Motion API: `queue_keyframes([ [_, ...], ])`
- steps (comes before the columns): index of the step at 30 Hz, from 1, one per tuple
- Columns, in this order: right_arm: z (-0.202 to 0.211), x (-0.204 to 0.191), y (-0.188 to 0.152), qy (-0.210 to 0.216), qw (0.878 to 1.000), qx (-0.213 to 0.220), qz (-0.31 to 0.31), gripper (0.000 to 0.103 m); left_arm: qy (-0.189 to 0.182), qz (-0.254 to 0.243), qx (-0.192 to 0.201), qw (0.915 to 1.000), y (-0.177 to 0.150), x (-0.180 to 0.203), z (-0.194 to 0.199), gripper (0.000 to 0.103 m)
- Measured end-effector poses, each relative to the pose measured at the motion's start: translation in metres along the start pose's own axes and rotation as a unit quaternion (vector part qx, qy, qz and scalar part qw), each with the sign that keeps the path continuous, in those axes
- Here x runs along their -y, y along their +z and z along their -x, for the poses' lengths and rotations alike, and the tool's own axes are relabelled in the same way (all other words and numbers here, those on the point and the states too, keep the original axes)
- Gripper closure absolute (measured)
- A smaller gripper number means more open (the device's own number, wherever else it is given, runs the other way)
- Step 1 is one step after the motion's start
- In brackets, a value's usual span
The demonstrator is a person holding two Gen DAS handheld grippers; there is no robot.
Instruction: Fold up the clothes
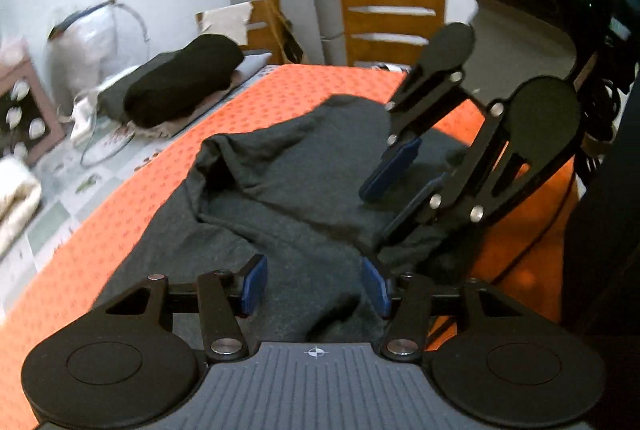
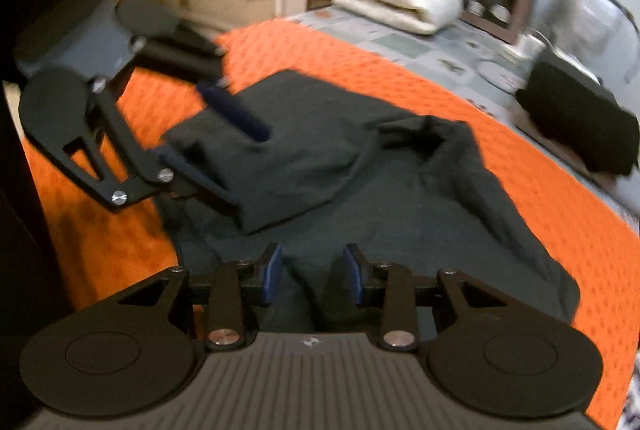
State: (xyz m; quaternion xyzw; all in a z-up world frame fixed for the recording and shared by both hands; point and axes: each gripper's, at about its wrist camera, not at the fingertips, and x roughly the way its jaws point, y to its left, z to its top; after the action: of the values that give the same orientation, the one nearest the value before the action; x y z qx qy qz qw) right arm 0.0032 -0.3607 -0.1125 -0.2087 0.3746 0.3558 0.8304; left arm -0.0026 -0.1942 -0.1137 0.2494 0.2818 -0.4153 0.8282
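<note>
A dark shirt (image 1: 288, 190) lies rumpled on the orange cover (image 1: 120, 230), and both the left gripper (image 1: 314, 284) and right gripper (image 2: 314, 274) hover over it with fingers spread apart, gripping nothing.

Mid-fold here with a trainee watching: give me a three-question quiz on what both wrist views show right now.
1. True or false: the left claw is open above the dark shirt.
2. What colour is the cover under the shirt?
3. The right claw is: A) shut on the shirt, B) open, C) out of view.

Key: 1 true; 2 orange; 3 B.
</note>
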Motion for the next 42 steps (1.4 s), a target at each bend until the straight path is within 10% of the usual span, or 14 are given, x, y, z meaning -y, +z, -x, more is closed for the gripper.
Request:
queue_keyframes([
  [4, -0.019, -0.015, 0.0, -0.028, 0.997, -0.034, 0.057, 0.099, 0.006, -0.019, -0.004, 0.9998, -0.002, -0.002, 0.002, 0.048],
  [7, -0.007, -0.012, 0.007, -0.039, 0.998, -0.012, 0.04, 0.1, 0.016, -0.019, -0.003, 0.9997, -0.002, -0.004, 0.008, 0.048],
  [15, 0.007, 0.001, 0.018, -0.02, 0.999, 0.02, -0.023, 0.096, 0.018, -0.023, -0.017, 0.9994, -0.006, -0.004, 0.01, 0.047],
  [19, 0.014, 0.006, 0.008, -0.021, 0.999, 0.015, -0.048, 0.073, 0.018, -0.059, -0.014, 0.998, -0.003, 0.003, 0.005, 0.047],
  [29, 0.027, 0.017, -0.017, -0.031, 0.993, 0.005, -0.113, 0.072, 0.003, -0.109, -0.005, 0.994, -0.007, 0.004, -0.007, 0.051],
  [31, 0.027, 0.02, -0.023, -0.036, 0.991, 0.003, -0.127, 0.072, 0.0, -0.119, -0.003, 0.9929, -0.008, 0.004, -0.009, 0.058],
  [33, 0.027, 0.021, -0.027, -0.039, 0.989, 0.002, -0.14, 0.072, -0.002, -0.129, -0.002, 0.9916, -0.008, 0.005, -0.011, 0.093],
  [35, 0.027, 0.02, -0.029, -0.042, 0.988, 0.003, -0.146, 0.072, -0.005, -0.139, 0.0, 0.9903, -0.009, 0.005, -0.014, 0.097],
  [42, 0.029, 0.02, -0.028, -0.052, 0.986, 0.011, -0.156, 0.072, -0.009, 0.022, 0.049, 0.9985, 0.019, -0.024, 0.004, 0.097],
])
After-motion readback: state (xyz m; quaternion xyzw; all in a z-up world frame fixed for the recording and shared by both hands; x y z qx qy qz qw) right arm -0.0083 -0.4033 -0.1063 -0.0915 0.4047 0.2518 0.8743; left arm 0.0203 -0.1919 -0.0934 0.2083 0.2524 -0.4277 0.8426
